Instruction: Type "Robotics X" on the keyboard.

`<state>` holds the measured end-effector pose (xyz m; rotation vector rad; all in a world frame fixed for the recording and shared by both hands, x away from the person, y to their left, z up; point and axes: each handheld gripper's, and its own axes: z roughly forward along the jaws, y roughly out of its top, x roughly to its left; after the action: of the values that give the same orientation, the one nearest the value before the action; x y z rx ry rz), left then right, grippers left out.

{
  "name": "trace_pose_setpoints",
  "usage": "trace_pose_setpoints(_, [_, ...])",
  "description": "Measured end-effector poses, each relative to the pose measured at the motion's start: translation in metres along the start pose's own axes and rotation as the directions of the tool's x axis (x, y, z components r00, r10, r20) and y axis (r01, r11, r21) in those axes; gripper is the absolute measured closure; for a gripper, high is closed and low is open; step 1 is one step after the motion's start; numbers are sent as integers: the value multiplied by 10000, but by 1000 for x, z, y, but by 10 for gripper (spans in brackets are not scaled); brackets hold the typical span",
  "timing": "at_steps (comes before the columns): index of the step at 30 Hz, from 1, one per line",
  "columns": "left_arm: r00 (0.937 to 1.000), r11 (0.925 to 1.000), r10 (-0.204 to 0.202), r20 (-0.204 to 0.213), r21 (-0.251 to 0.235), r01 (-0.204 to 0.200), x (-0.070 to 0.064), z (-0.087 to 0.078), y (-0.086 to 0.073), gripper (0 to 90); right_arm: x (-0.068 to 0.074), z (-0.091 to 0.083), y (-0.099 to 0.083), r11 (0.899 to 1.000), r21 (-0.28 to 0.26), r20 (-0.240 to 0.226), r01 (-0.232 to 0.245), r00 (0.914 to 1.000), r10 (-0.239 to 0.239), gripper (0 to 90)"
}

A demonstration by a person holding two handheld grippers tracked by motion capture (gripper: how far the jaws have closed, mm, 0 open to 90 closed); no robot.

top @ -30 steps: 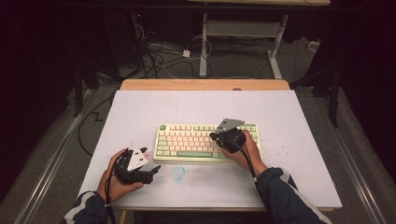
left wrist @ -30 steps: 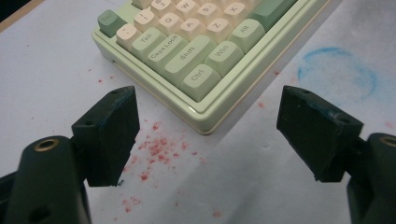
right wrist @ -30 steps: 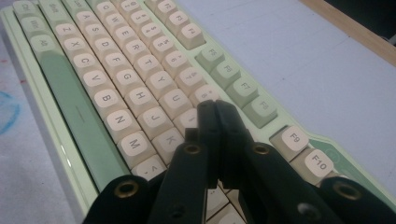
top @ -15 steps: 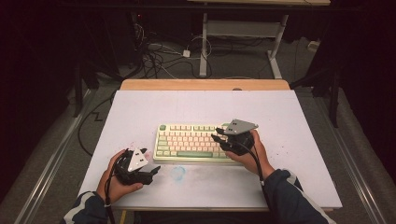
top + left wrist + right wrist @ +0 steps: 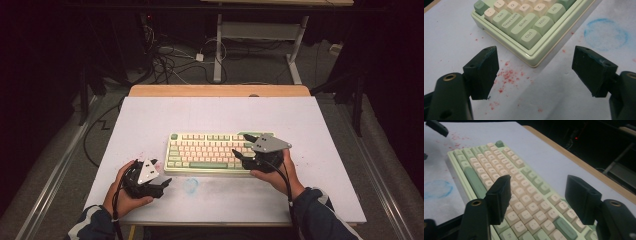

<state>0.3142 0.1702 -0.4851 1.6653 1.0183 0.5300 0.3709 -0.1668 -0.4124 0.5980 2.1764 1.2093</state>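
Landmark: the keyboard (image 5: pixel 216 153), pale green with cream keys, lies flat near the middle of the white surface (image 5: pixel 150 120), long side towards the person.
Right hand-held gripper (image 5: pixel 242 145): over the keyboard's right end, jaws wide apart and holding nothing, pointing leftwards along the key rows.
Left hand-held gripper (image 5: pixel 167 183): resting on the surface just off the keyboard's near-left corner, jaws wide apart, nothing between them.
Just changed: a second ago the right hand-held gripper sat lower over the right-hand keys; it has since drawn slightly towards the right edge and turned, while the left one has barely moved and the keyboard has not shifted.
What that suggests: likely the right one is lining up on the keyboard's right end, with the left waiting at the opposite corner; no grasp has begun.
Right gripper view adds: the keys (image 5: pixel 499 170) running away beneath its open jaws, which hang above them without touching.
Left gripper view adds: the Ctrl key (image 5: pixel 530 35) at the corner, red specks (image 5: pixel 507 75) on the surface before it, and a blue ring mark (image 5: pixel 606 33) to the keyboard's near side.
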Motion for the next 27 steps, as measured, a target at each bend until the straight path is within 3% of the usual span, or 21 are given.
trace_pose_setpoints(13, [9998,9999,-111,-144,-71,110,0,1,1,209,-1,-37,-25,9997,-182,1123,-143,9935,163,238])
trace_pose_setpoints(22, [9997,9998,-178,-181,-135,176,1,1,2,232,-6,-57,-46,9977,-384,1368,-552,9888,600,204])
trace_pose_setpoints(27, [9994,9992,-298,-160,-285,294,1,1,6,270,-4,-63,-60,9983,25,1652,-577,9846,565,195])
